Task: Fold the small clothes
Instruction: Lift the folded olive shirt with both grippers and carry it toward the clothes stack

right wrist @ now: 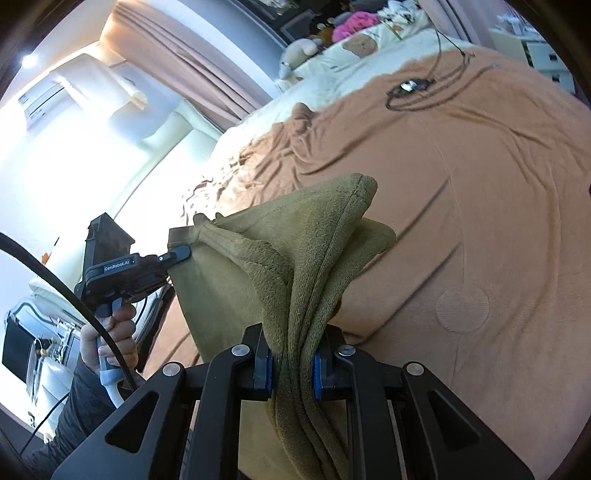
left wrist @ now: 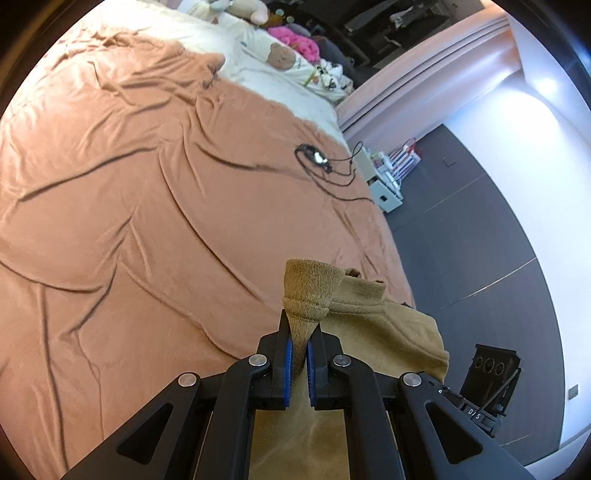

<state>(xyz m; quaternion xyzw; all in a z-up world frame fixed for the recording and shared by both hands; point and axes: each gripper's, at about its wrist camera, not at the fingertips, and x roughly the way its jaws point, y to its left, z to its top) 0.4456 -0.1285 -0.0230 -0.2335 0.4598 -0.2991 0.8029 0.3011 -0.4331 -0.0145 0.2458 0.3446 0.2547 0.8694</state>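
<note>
A bedroom, with a wide bed (left wrist: 147, 184) under a rumpled rust-orange blanket (right wrist: 498, 221) serving as the work surface, pink curtains and bright window light behind.

The left gripper (left wrist: 299, 350) has its jaws nearly closed on a ribbed cuff or hem of the olive-tan garment (left wrist: 369, 314); the knit pokes up past the blue pads and the rest of the cloth drops off toward the bed's edge. The right gripper (right wrist: 293, 363) is clamped on a much thicker bunch, several layers of the same garment (right wrist: 295, 240) gathered between its pads, with folds fanning up and away. From the right wrist view, the left gripper (right wrist: 173, 256) shows at the far side, pinching one edge, so the cloth hangs between the two, lifted clear above the blanket near the bed's near corner. I'd say it's held this way to spread it out in the air and find its shape before laying it flat; the fold proper looks not yet begun. The thick bunch on the right may need re-gripping at a single edge.

Further out, a small black device with a looped cable (left wrist: 317, 158) lies on the blanket, well apart from the garment, and plush toys (right wrist: 354, 22) and cream bedding crowd the headboard end.
</note>
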